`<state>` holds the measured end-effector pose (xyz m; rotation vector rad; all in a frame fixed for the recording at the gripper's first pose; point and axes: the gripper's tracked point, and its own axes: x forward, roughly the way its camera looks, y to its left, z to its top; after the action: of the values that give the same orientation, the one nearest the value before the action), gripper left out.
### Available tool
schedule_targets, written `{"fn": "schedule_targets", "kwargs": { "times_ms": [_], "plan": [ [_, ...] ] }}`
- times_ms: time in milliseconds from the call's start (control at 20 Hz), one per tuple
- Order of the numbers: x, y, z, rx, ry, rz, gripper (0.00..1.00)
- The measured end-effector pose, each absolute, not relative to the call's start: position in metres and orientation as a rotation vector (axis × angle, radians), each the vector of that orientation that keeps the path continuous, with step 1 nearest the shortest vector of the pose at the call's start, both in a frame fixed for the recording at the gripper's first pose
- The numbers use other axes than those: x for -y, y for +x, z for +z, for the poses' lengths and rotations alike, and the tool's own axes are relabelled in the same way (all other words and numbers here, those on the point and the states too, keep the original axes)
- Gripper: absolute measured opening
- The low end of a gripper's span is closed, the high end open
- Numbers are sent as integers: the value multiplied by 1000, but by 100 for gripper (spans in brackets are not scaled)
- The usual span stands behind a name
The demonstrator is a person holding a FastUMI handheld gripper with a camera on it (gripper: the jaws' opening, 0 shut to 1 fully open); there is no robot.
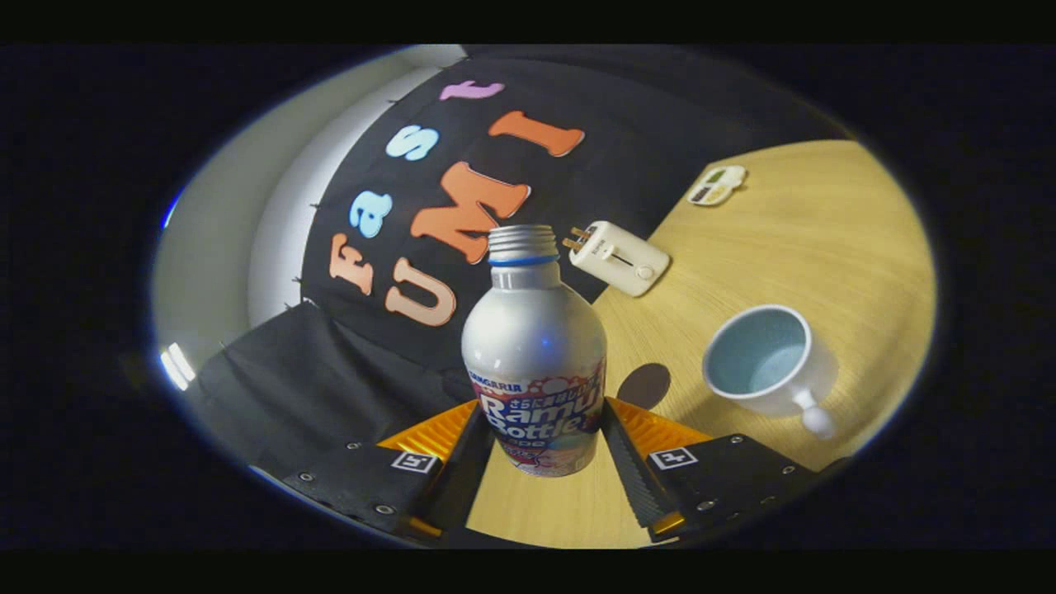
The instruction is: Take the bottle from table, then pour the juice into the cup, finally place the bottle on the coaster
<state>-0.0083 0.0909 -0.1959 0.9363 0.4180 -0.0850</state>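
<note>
A silver bottle (535, 355) with a colourful label and a threaded neck with a blue ring sits between my fingers. My gripper (540, 429) is shut on its lower body, one finger pressing each side of the label. The bottle's base looks slightly clear of the wooden table (825, 247), which slopes across the view. A small dark round coaster (644, 385) lies just beyond my right finger, partly hidden by the bottle. Right of the coaster stands a white cup (763, 359), pale blue inside, its handle pointing toward me.
A cream toaster-like box (619, 257) lies near the table's far edge, beyond the bottle. A small flat cream item (716, 185) lies farther back. The black cloth wall (330, 371) runs behind and left of the bottle.
</note>
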Motion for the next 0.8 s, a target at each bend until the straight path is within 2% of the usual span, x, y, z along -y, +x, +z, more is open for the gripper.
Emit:
{"fn": "schedule_targets", "kwargs": {
  "times_ms": [800],
  "plan": [
    [-109,72,-195,-398,280,-23,78]
  ]
}}
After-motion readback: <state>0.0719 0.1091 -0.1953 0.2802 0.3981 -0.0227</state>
